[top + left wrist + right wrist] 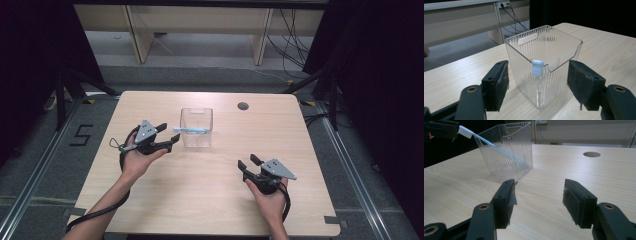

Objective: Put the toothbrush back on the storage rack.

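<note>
A: Where does the toothbrush (190, 129) lie?

B: It leans inside the clear ribbed plastic bin (196, 139) near the centre of the wooden table (200, 195). Its head pokes out over the notch in the bin's 9 o'clock wall, and the pale blue handle slants down toward the floor of the bin.

A: And the left gripper (170, 136)?

B: It sits just beside the bin at 9 o'clock, jaws spread wide with nothing between the pads. In the left gripper view the brush head (538, 67) faces the camera, apart from both pads.

A: The right gripper (249, 164)?

B: At 4 o'clock from the bin, well apart from it, resting low over the table with its jaws also spread and empty.

A: What else surrounds the work?

B: A round cable hole (243, 106) at 1 o'clock of the bin; beyond the far edge, light wooden furniture (200, 30) with trailing cables (292, 45). Bare tabletop lies between the right gripper and the bin.
</note>
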### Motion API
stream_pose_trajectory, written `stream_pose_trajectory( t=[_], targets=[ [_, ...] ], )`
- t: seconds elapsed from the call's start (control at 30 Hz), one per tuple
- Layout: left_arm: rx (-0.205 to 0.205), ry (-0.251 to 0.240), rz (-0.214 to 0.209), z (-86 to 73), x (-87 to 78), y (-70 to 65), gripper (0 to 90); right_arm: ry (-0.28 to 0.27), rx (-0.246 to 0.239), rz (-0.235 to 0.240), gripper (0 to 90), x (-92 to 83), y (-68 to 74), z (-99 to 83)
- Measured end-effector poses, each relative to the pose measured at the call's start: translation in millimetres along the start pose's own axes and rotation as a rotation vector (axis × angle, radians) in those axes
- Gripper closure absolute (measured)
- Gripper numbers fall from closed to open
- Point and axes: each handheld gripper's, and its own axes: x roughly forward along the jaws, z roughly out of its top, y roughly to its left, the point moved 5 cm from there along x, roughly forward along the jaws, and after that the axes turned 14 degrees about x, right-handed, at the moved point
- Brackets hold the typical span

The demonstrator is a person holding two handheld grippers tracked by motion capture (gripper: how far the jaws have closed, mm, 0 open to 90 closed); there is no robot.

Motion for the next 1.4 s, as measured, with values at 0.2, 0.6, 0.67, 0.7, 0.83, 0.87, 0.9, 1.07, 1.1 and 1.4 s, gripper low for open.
stream_pose_trajectory(
  t=[0.2,0.6,0.67,0.7,0.83,0.87,0.9,1.07,1.1,1.4],
  targets=[
    [-0.001,0.011,-0.003,-5.7,-5.9,-1.6,32.8,0.004,0.001,0.003,43.8,0.3,0.1,-0.3],
    [-0.017,0.013,0.002,-14.2,-19.3,-5.0,32.5,-0.001,0.002,0.001,43.6,0.7,0.4,0.0],
    [-0.019,0.020,0.000,-17.0,-21.7,-6.4,32.6,0.014,-0.003,-0.010,43.6,-0.5,-0.1,-0.3],
    [-0.023,0.019,-0.001,-17.8,-22.3,-7.2,32.5,0.013,-0.022,-0.018,43.6,-0.7,-1.5,0.3],
    [-0.024,0.025,-0.002,-22.6,-26.9,-8.1,32.5,0.018,0.000,-0.014,43.5,-0.2,0.2,-0.7],
    [-0.025,0.024,-0.001,-23.3,-27.7,-8.0,32.5,0.012,-0.023,-0.019,43.5,-0.4,-1.5,0.2],
    [-0.027,0.011,-0.002,-24.2,-28.2,-7.7,32.5,0.013,-0.022,-0.020,43.5,-0.5,-1.5,0.1],
    [-0.028,0.024,0.009,-29.3,-35.0,-5.4,32.5,0.010,-0.006,-0.009,43.5,0.8,-0.2,-1.0],
    [-0.032,0.027,0.009,-30.6,-36.0,-5.5,32.5,0.012,-0.006,-0.009,43.5,0.9,-0.1,-0.9],
    [-0.035,0.029,0.014,-40.6,-43.7,-6.7,32.5,-0.005,-0.013,-0.003,43.4,2.0,-0.5,-0.5]
  ],
)
